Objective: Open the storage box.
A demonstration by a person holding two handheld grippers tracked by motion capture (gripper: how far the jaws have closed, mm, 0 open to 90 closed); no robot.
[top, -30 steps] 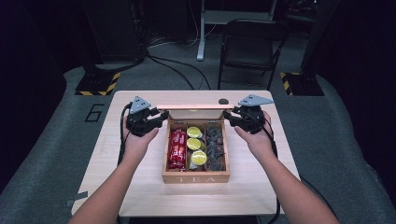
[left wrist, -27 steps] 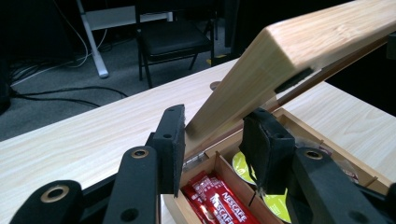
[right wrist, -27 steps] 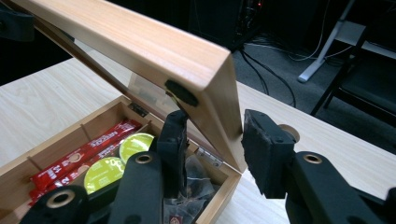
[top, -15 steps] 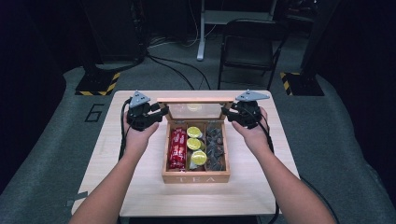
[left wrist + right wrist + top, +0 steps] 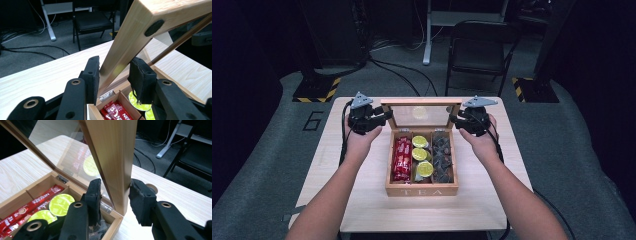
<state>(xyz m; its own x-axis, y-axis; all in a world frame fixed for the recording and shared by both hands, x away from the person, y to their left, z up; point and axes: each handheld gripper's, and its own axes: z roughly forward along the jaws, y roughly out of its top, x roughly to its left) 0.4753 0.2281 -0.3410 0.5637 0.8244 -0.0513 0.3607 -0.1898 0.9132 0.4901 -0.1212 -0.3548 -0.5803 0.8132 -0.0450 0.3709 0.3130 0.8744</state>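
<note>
On the tabletop point(image 5: 362, 210), tea box lid point(image 5: 421, 115) now stands upright, was lower a second ago; my left gripper point(image 5: 113, 75) and right gripper point(image 5: 113, 195) jaws clamp its side rails. Box opened.

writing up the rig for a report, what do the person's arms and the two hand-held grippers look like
Both forearms are bare, no sleeves in sight. The left hand-held gripper and right hand-held gripper are black, each topped by a grey three-cornered plate, with a black cable trailing back along the arm. Up close, the jaws carry rough black pads and brass-coloured rivets.
</note>
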